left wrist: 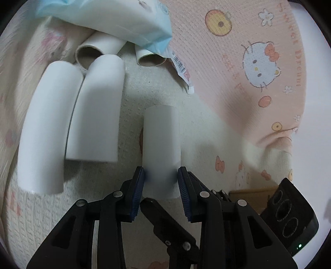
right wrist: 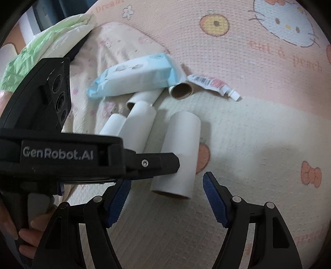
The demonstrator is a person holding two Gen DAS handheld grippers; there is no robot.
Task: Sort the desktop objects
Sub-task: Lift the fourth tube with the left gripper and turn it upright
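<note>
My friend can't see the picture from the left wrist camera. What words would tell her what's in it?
The left tongs are shut on a white paper tube lying on a pink cartoon-cat blanket. Two more white tubes lie side by side to its left, with two others behind them partly under a blue tissue pack.

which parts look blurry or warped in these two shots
Left wrist view: the tube between the left claw pads is soft and smeared at its near end; the two tubes on the left bow outward from fisheye distortion; dark vignette at the corners. Right wrist view: the wipes pack is slightly motion-blurred; the right claw looks sharp.
</note>
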